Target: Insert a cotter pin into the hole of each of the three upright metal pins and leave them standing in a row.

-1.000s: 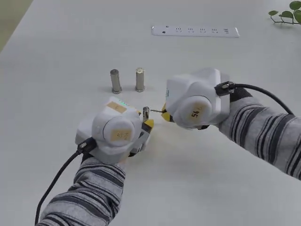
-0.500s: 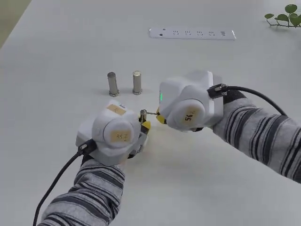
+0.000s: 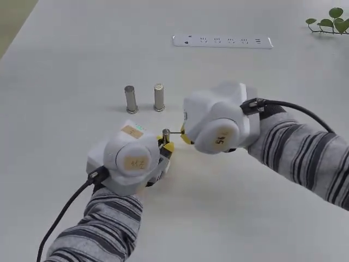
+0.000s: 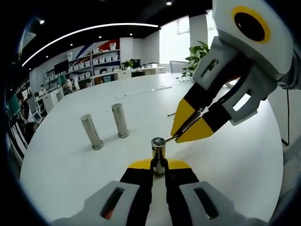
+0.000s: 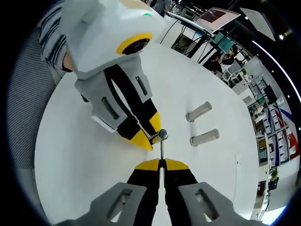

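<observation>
**Cotter pin lined up at the near pin's hole**

The wide white workbench top (image 3: 65,65) carries everything. The left white handheld gripper with yellow-tipped black jaws (image 3: 165,146) sits low and near the person. Its jaws are closed around the lower shaft of a short silver cylindrical metal pin (image 4: 158,153), with only a narrow gap between them, taken up by the pin. The matching right gripper (image 3: 185,135) comes in from the other side, jaws pinched nearly together on a thin steel-wire cotter pin (image 5: 161,149).

Two more silver metal pins (image 3: 130,99) stand upright side by side farther back, well apart from the grippers. They are too small to tell whether they carry cotter pins.

The held pin stands upright between the two grippers, long axis vertical. The cotter pin's long axis runs level with the table, straight out along the right jaws, free end pointing at the held pin's top. The tip meets the pin just under its rim — cannot tell whether it has entered the hole.

To do this step well:
- Keep the left grip firm and the pin vertical, so the hole does not turn away.
- Push the wire straight along its own axis, slowly.
- Avoid side load — thin wire likely bends or skates off the round shaft.
</observation>
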Tool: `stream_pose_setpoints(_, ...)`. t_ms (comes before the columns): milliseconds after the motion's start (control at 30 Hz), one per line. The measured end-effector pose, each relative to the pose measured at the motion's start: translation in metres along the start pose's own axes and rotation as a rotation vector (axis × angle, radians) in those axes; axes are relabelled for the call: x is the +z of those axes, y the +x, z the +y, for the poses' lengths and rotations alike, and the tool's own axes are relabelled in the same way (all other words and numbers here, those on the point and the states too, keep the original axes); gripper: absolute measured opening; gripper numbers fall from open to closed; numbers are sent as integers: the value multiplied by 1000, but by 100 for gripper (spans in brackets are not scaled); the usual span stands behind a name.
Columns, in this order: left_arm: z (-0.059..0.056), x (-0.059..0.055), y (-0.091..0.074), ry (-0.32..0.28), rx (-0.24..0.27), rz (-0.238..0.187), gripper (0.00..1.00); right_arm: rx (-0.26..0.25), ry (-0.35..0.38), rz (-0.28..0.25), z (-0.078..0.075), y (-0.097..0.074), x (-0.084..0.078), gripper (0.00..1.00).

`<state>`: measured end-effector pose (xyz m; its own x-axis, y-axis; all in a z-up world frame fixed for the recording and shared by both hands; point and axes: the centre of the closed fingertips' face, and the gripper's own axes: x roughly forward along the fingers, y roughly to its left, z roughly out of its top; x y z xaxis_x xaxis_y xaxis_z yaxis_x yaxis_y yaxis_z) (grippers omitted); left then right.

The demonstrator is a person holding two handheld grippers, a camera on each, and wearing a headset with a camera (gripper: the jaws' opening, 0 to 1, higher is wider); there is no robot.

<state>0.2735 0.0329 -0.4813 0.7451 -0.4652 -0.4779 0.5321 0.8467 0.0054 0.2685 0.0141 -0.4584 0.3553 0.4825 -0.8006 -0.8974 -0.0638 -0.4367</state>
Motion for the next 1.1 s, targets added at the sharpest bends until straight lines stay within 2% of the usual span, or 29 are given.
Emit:
stream_pose_setpoints(200,0,0,1,2,1,-2,5,-2,-17,-6,0,-1,1,0)
stream_pose_setpoints(367,0,-1,1,-1,-2,-4,5,10,-14,-59,1,-2,0,0)
stream_pose_setpoints(533,-1,-1,2,6,-6,-3,5,2,-51,-76,1,-4,3,0)
stream_pose_setpoints(600,-1,-1,2,8,-8,-2,5,11,-28,-118,1,-5,11,0)
stream_pose_setpoints(633,-2,-1,2,9,-9,-1,5,15,-8,-121,1,-5,11,0)
stream_pose_setpoints(833,-2,-1,3,10,-8,-2,5,18,-6,-117,1,-2,12,0)
stream_pose_setpoints(1100,-2,-1,3,9,9,-5,5,14,36,-108,1,0,16,0)
